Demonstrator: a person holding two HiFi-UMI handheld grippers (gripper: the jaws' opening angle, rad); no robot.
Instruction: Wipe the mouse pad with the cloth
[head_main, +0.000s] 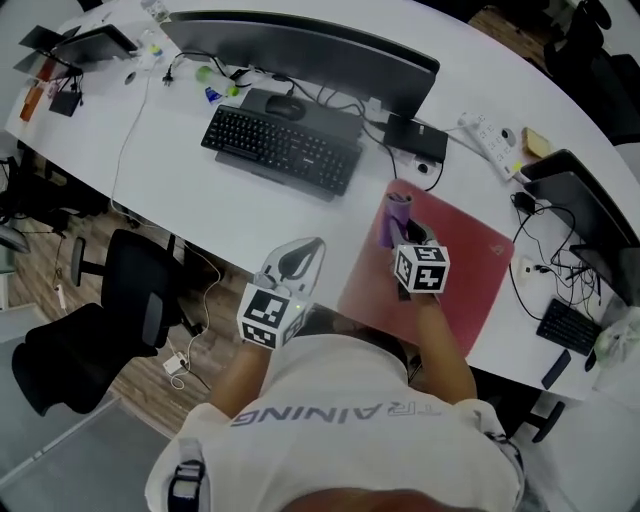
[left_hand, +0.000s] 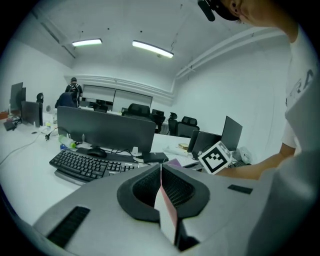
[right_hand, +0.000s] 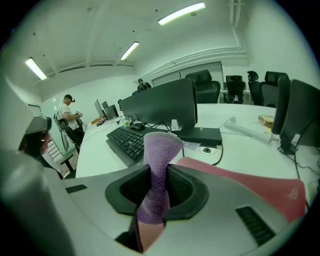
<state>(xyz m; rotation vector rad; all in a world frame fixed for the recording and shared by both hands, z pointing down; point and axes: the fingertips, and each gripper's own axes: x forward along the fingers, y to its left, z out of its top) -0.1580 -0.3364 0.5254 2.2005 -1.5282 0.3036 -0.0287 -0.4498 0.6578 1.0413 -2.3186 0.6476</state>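
A red mouse pad (head_main: 450, 275) lies on the white desk's near right side; the right gripper view shows the same mouse pad (right_hand: 260, 186) stretching away to the right. My right gripper (head_main: 405, 228) hovers over the pad's far left part, shut on a purple cloth (head_main: 396, 215). In its own view the cloth (right_hand: 157, 175) stands pinched between the jaws of the right gripper (right_hand: 156, 192). My left gripper (head_main: 298, 262) is at the desk's near edge left of the pad. Its jaws meet with nothing between them in the left gripper (left_hand: 161, 187) view.
A black keyboard (head_main: 282, 147), a mouse (head_main: 284, 106) and a wide monitor (head_main: 300, 50) stand behind the pad. A power strip (head_main: 489, 143) and cables lie at the right, beside a second monitor (head_main: 585, 215). A black chair (head_main: 100, 320) stands at the left below the desk.
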